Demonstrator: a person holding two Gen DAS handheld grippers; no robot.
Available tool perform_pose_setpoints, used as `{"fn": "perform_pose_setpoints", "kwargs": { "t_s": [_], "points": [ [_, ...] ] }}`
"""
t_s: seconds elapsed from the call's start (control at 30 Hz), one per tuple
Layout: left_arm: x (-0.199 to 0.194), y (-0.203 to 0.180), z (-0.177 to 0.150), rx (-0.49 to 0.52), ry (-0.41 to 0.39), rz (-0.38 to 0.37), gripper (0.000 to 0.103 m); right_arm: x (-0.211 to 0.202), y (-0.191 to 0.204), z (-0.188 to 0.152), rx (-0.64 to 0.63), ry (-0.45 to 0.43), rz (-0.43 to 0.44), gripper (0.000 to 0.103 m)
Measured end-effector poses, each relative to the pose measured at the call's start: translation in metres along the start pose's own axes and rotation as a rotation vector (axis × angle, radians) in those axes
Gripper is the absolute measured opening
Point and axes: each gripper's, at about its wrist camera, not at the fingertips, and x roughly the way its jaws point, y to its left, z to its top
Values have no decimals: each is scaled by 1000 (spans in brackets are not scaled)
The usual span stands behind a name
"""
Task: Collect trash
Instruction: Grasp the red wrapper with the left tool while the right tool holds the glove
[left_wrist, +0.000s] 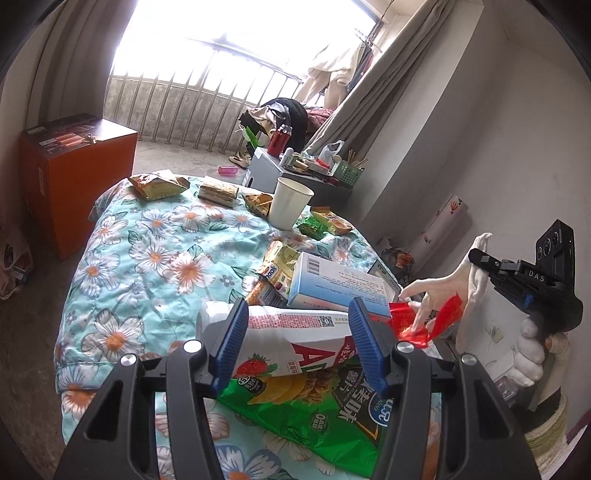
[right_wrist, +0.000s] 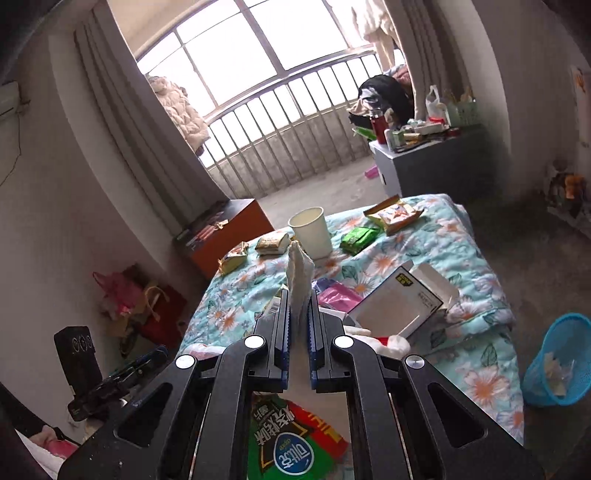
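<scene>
Blue-padded fingers of the left gripper (left_wrist: 295, 325) stand wide apart, straddling a white strawberry drink carton (left_wrist: 291, 339) with a big red "A" on its side; they do not touch it. Under the carton lies a green chip bag (left_wrist: 314, 410) printed with Chinese characters and a blue round logo. Just beyond, a white and pale blue box (left_wrist: 340, 284) with a barcode lies tilted against a yellow-green snack wrapper (left_wrist: 279, 264).

Over on the right, the right gripper (right_wrist: 299, 314) is clamped together on a crumpled white tissue (right_wrist: 300, 275), which sticks up past the fingertips. Seen from the left wrist camera, that tissue (left_wrist: 476, 266) hangs well above the bed edge, held by a white-gloved hand (left_wrist: 532, 354), with a red plastic wrapper (left_wrist: 424, 317) below it. "DAS" is printed on the gripper's black body.

All of this sits on a bed with a floral quilt (left_wrist: 147, 258). Farther up the quilt a white paper cup (right_wrist: 311, 232) stands upright; I cannot tell what is inside. Around it lie a small green packet (right_wrist: 358, 238) and several yellowish snack packs. An opened white and black carton (right_wrist: 399, 302) lies near the quilt's edge; its small print is unreadable.

On the floor beside the bed, a blue mesh wastebasket (right_wrist: 557, 358) holds a few pale scraps of paper. An orange cardboard box (left_wrist: 74, 177) stands at the far side.
</scene>
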Motion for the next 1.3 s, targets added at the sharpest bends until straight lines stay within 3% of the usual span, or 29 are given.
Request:
{"fn": "perform_pose_setpoints", "kwargs": {
  "t_s": [0.23,0.33,0.4,0.63,0.83,0.9,1.17,1.3],
  "points": [
    [13,-25,1,37,20,-11,55,-10,-67,-68,244,35,-29,7],
    [20,-34,0,55,37,-9,55,-7,-81,-85,294,55,-65,7],
    [25,-42,0,71,48,-12,55,-6,-88,-89,313,55,-91,7],
    [47,-87,-14,177,128,-101,55,-20,-105,-94,364,12,-60,7],
    [83,-142,-41,342,225,-159,55,-24,-122,-99,398,-13,-46,7],
    [96,-154,-46,372,247,-158,55,-27,-128,-102,410,-16,-41,7],
    [169,-174,-44,399,397,-110,34,-31,-150,-114,465,-14,0,7],
    [198,-176,-46,415,456,-72,33,-35,-157,-117,475,-16,15,7]
  ]
}}
